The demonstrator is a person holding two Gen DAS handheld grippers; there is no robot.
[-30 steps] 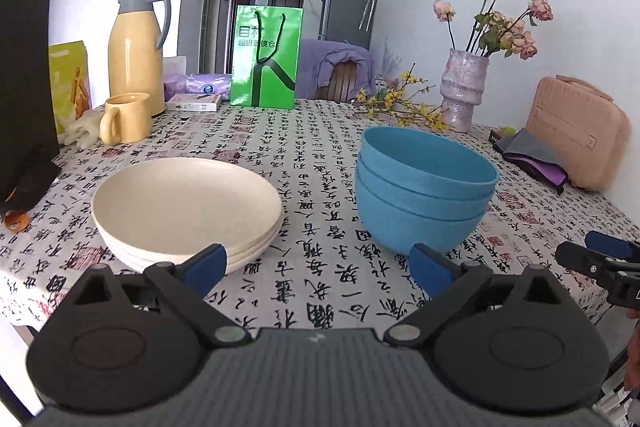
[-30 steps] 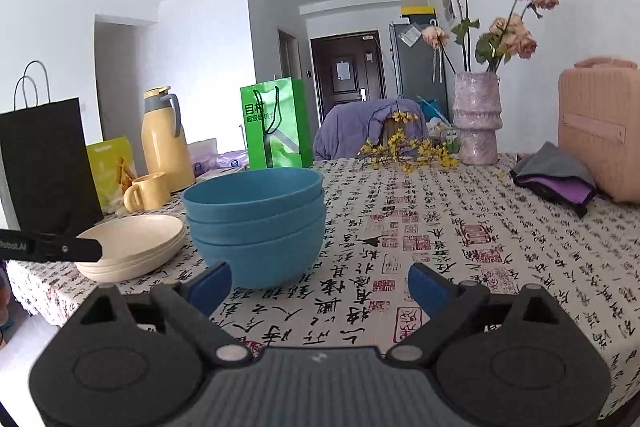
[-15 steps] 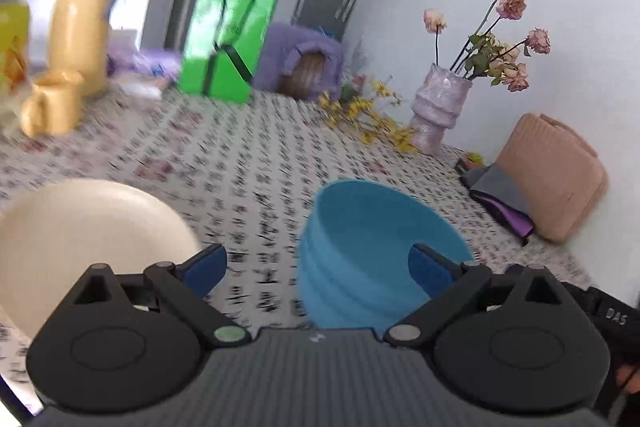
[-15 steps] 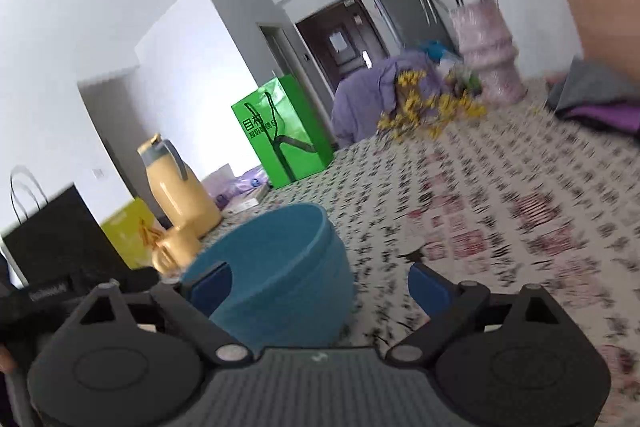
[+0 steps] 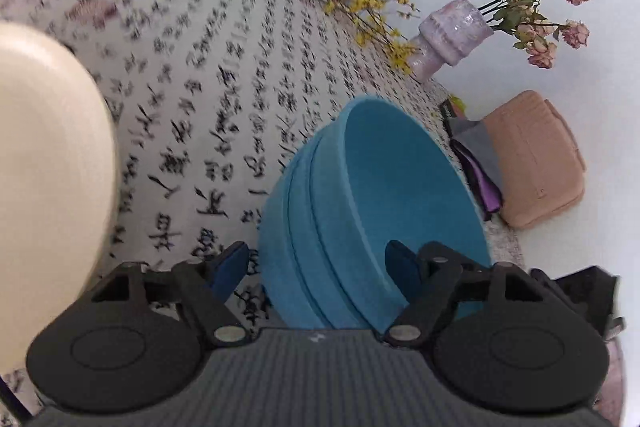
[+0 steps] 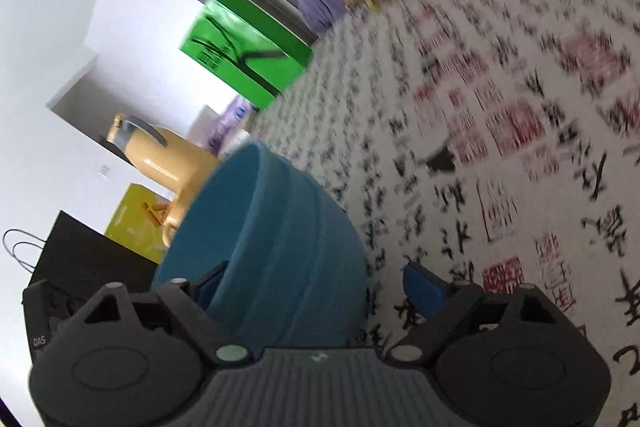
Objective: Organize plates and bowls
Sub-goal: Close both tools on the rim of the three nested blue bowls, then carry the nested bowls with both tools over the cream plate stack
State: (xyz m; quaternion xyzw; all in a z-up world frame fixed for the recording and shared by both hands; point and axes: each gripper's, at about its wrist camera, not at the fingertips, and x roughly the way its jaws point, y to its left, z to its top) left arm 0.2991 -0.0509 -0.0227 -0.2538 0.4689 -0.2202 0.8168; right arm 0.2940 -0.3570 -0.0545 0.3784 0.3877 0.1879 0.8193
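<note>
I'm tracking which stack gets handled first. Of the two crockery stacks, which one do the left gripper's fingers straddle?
The blue bowl stack: the closing left gripper straddles its rim; the cream plates lie aside.

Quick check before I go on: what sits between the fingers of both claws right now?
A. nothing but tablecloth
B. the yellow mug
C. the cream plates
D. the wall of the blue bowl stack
D: in each wrist view the blue bowl stack has its rim wall between the fingers of the left claw and the right claw, both closing, one finger inside and one outside.
</note>
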